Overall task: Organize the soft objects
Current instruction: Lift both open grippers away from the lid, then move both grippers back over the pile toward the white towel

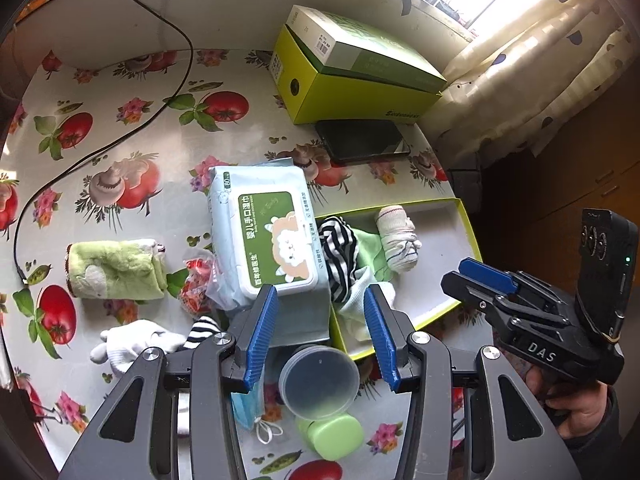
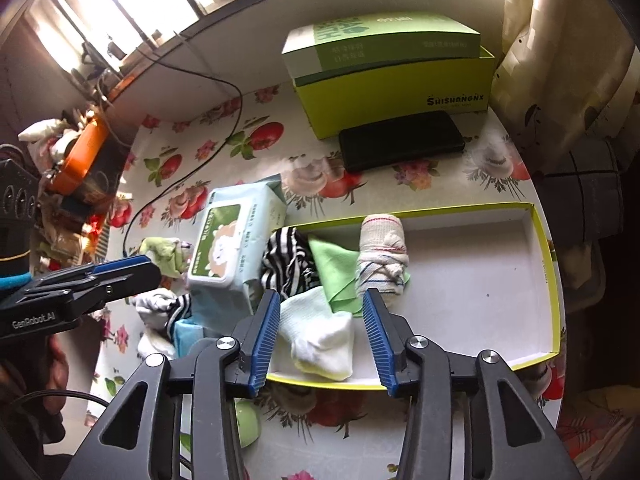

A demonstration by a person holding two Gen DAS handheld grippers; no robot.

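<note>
A shallow white tray with a yellow-green rim holds a striped black-white cloth, a green cloth, a rolled cream sock bundle and a white sock. My right gripper is open and empty above the white sock. My left gripper is open and empty over the near end of a wet-wipes pack. A rolled green towel, a white glove and a striped sock lie on the tablecloth left of the pack.
A green box stack and a black phone sit at the back. A clear tub, a green lid, a blue mask and a red snack bag lie near my left gripper. A black cable crosses the table.
</note>
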